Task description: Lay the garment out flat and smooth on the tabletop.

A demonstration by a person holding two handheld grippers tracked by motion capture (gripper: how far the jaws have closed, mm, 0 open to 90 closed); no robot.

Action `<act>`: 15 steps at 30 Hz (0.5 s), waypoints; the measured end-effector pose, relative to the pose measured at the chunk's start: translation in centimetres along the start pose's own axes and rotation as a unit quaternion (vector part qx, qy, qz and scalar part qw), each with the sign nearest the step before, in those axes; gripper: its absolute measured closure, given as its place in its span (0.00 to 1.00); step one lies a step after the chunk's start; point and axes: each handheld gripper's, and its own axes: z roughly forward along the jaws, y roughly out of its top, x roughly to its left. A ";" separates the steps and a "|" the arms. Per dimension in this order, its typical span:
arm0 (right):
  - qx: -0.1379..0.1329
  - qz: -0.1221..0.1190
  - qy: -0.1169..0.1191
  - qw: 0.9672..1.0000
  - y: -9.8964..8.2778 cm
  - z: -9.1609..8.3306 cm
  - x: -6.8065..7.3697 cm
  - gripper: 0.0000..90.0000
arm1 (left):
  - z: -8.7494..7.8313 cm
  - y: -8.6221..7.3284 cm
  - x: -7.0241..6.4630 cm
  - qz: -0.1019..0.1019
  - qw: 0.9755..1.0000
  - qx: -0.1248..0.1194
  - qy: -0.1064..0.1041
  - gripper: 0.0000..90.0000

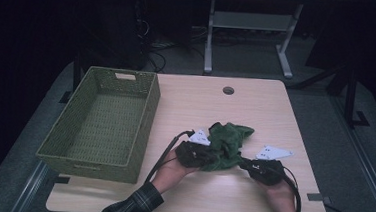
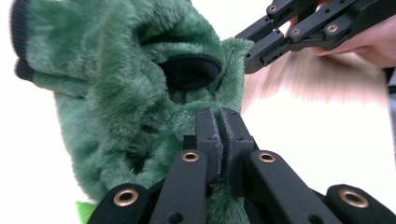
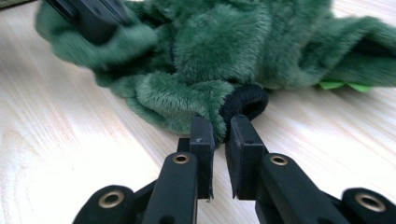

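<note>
At table centre, toward 6 o'clock, the green fleece garment (image 1: 227,143) lay bunched. Left gripper (image 2: 219,135) jaws pressed together on fleece; right gripper (image 3: 219,135) jaws pinched the black cuff (image 3: 245,103) edge. Shallow cuff hold could slip if pulled apart.

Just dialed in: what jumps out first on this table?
A crumpled green fleece lies mid-table, pinched from both sides: the left gripper is shut on its fur, the right gripper on its black cuff. An empty green basket sits at the left.
</note>
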 end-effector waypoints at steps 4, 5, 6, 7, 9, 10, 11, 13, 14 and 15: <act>-0.001 0.001 -0.015 1.000 -0.4 -1.1 -0.3 0.91 | -1.3 -0.3 0.2 -0.006 1.000 -0.004 0.005 0.97; -0.001 0.003 -0.022 1.000 -0.7 -1.8 -0.5 0.91 | -1.6 -0.4 0.3 -0.008 1.000 -0.005 0.007 0.97; -0.002 0.002 -0.024 1.000 -0.9 -2.1 -0.6 0.91 | -2.1 -0.7 0.4 -0.014 1.000 -0.008 0.009 0.97; -0.002 0.002 -0.024 1.000 -0.9 -2.1 -0.6 0.91 | -2.1 -0.7 0.4 -0.014 1.000 -0.008 0.009 0.97; -0.002 0.005 -0.026 1.000 -1.2 -2.6 -0.7 0.92 | -2.4 -1.0 0.5 -0.016 1.000 -0.007 0.012 0.97; -0.002 0.005 -0.028 1.000 -1.3 -2.8 -0.7 0.92 | -2.6 -1.3 0.6 -0.018 1.000 -0.006 0.013 0.97; -0.002 0.005 -0.030 1.000 -1.5 -3.0 -0.6 0.92 | -2.7 -1.5 0.7 -0.020 1.000 -0.005 0.014 0.97; 0.002 0.004 -0.033 0.999 -1.7 -3.2 -0.6 0.92 | -3.0 -1.8 0.8 -0.025 1.000 -0.004 0.015 0.97; 0.005 0.006 -0.034 0.999 -1.8 -3.3 -0.6 0.92 | -3.1 -2.0 0.9 -0.027 0.999 -0.005 0.017 0.97; 0.008 0.007 -0.036 0.999 -1.9 -3.4 -0.7 0.92 | -3.4 -2.3 1.0 -0.033 0.999 -0.003 0.021 0.97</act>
